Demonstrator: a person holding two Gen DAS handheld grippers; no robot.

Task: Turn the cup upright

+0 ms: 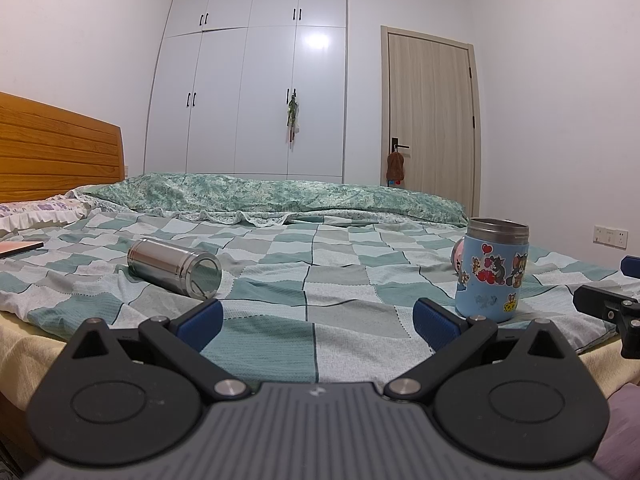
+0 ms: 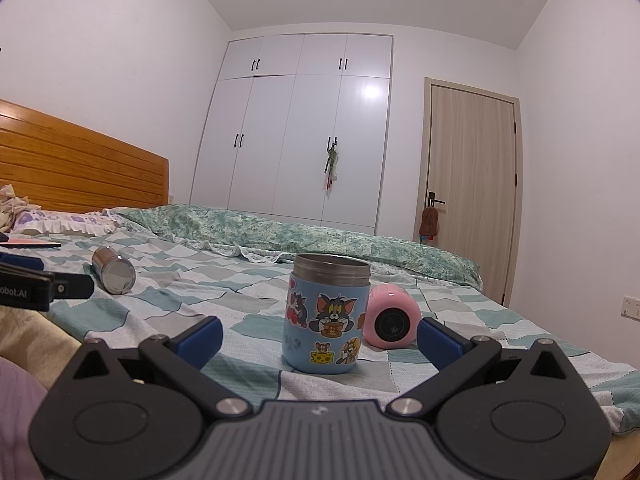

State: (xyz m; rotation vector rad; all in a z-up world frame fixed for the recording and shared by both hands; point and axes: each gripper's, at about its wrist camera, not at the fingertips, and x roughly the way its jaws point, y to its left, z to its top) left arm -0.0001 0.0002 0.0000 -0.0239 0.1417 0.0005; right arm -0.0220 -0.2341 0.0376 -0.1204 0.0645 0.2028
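A blue cartoon-sticker cup [image 2: 325,316] stands upright on the checked bedspread, open mouth up; it also shows in the left wrist view [image 1: 492,270]. A steel cup [image 1: 175,266] lies on its side to the left, also in the right wrist view [image 2: 114,270]. A pink cup [image 2: 392,316] lies on its side just behind and right of the blue cup; only its edge [image 1: 458,254] shows in the left wrist view. My left gripper [image 1: 318,322] is open and empty, between the steel and blue cups. My right gripper [image 2: 320,338] is open and empty, just in front of the blue cup.
A folded green quilt [image 1: 280,196] lies across the far side of the bed. A wooden headboard [image 1: 56,148] and pillow [image 2: 60,222] are at left. A flat pink-topped object [image 1: 20,248] lies at far left. A wardrobe [image 1: 256,84] and door [image 1: 432,120] stand behind.
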